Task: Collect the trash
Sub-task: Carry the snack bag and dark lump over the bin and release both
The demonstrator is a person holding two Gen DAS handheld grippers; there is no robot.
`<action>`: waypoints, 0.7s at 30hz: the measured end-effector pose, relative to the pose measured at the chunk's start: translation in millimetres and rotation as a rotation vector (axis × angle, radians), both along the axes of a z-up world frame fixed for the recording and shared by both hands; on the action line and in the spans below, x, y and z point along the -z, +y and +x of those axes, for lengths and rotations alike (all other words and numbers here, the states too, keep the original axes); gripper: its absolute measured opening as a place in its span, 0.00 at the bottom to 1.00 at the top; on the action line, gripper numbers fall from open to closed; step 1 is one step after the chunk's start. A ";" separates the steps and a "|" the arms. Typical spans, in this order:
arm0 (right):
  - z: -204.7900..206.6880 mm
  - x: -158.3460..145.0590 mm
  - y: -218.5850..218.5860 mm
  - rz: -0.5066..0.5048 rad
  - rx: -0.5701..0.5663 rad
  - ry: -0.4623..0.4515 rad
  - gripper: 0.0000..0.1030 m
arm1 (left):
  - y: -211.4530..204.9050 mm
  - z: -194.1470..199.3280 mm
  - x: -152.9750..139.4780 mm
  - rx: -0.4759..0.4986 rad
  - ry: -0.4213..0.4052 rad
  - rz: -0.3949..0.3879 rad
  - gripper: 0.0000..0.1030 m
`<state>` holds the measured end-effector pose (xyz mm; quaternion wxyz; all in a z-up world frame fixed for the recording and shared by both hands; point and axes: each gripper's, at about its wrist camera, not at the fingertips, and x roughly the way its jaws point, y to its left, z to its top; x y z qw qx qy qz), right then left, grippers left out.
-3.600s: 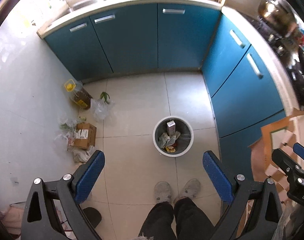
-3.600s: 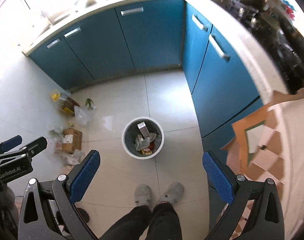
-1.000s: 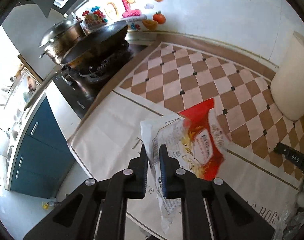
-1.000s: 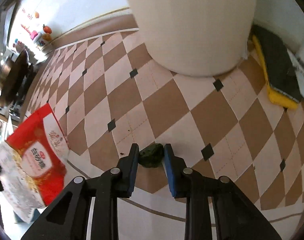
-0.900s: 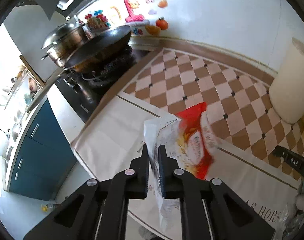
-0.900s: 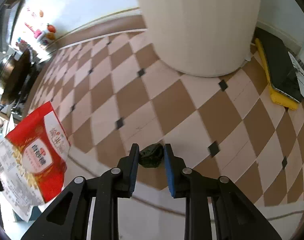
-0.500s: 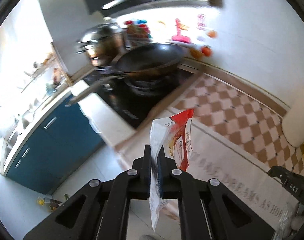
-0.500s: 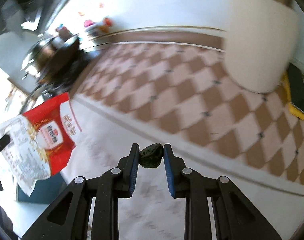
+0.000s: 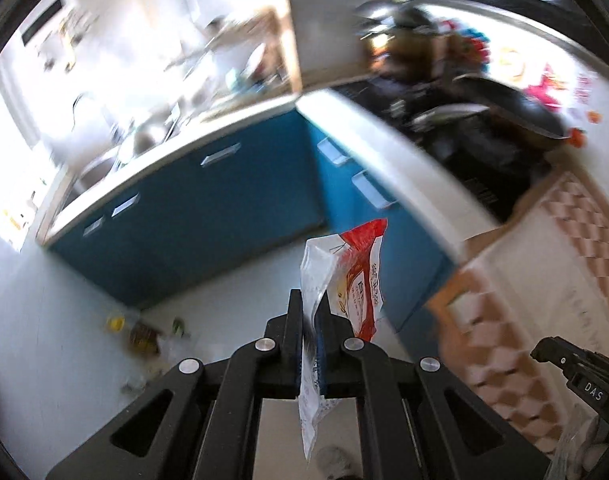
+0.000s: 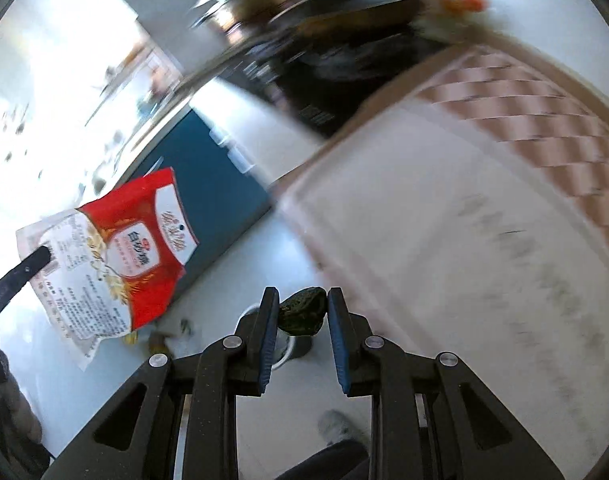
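My left gripper [image 9: 311, 304] is shut on a red and white food bag [image 9: 346, 276], which hangs edge-on between its pads above the floor. In the right wrist view the same red and white food bag [image 10: 116, 252] shows flat at the left, pinched by a black finger [image 10: 24, 268]. My right gripper [image 10: 302, 304] is shut on a small dark green lump [image 10: 303, 310]. Below that lump a piece of the round bin's rim [image 10: 282, 354] shows on the floor, mostly hidden by the gripper.
Blue cabinets [image 9: 208, 216] run along the back and right under a pale counter. Loose litter [image 9: 144, 336] lies on the floor by the wall. The checked tablecloth [image 10: 484, 208] fills the right. A person's shoe [image 10: 338, 426] and dark trouser leg show below.
Both grippers have swung from over the checked table out over the kitchen floor, carrying the bag and the green lump. The cabinets, floor litter and the bin have come into view.
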<state>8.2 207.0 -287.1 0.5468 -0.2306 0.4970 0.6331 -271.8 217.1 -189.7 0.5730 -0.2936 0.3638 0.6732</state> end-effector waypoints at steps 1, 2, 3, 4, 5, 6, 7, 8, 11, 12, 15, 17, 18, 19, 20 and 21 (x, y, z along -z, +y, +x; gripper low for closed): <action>-17.7 5.0 1.9 -0.007 -0.023 0.000 0.25 | 0.0 -15.8 13.1 -0.021 0.003 -0.022 0.02; -41.8 14.6 5.5 -0.021 -0.054 0.001 0.25 | 0.1 -34.0 28.6 -0.045 0.001 -0.047 0.02; -64.6 25.8 8.7 -0.034 -0.082 0.001 0.25 | 0.2 -51.2 44.6 -0.069 -0.004 -0.075 0.02; -83.2 36.9 12.3 -0.048 -0.105 0.000 0.25 | 1.0 -64.5 61.1 -0.090 -0.011 -0.105 0.02; -97.6 48.3 15.9 -0.061 -0.124 -0.003 0.25 | 2.1 -80.0 81.9 -0.117 -0.020 -0.142 0.02; -118.6 64.6 19.4 -0.084 -0.149 -0.005 0.25 | 3.6 -91.9 99.2 -0.140 -0.028 -0.169 0.02; -132.8 79.7 22.6 -0.107 -0.169 -0.006 0.25 | 4.8 -105.7 120.8 -0.164 -0.042 -0.201 0.02; -145.0 92.7 23.3 -0.125 -0.188 -0.009 0.25 | 5.7 -118.9 144.3 -0.188 -0.053 -0.233 0.02; -186.1 144.9 33.2 -0.188 -0.251 -0.028 0.25 | 12.0 -147.7 215.6 -0.256 -0.102 -0.322 0.02; -194.6 160.9 38.0 -0.204 -0.267 -0.036 0.25 | 13.0 -154.4 236.9 -0.278 -0.098 -0.346 0.02; -223.5 220.2 50.2 -0.263 -0.315 -0.047 0.25 | 22.3 -176.1 308.9 -0.336 -0.123 -0.409 0.02; -238.1 263.1 61.7 -0.290 -0.346 -0.058 0.25 | 30.5 -187.6 356.2 -0.363 -0.144 -0.436 0.02; -246.4 287.2 68.9 -0.301 -0.362 -0.067 0.25 | 35.0 -193.1 380.9 -0.374 -0.161 -0.447 0.03; -252.7 309.3 76.7 -0.308 -0.371 -0.069 0.25 | 40.1 -198.5 404.9 -0.386 -0.175 -0.461 0.03; -258.5 328.9 83.2 -0.313 -0.380 -0.071 0.25 | 44.3 -202.9 427.2 -0.393 -0.196 -0.475 0.03; -265.5 353.1 91.5 -0.321 -0.389 -0.075 0.25 | 48.6 -208.0 452.4 -0.403 -0.224 -0.494 0.03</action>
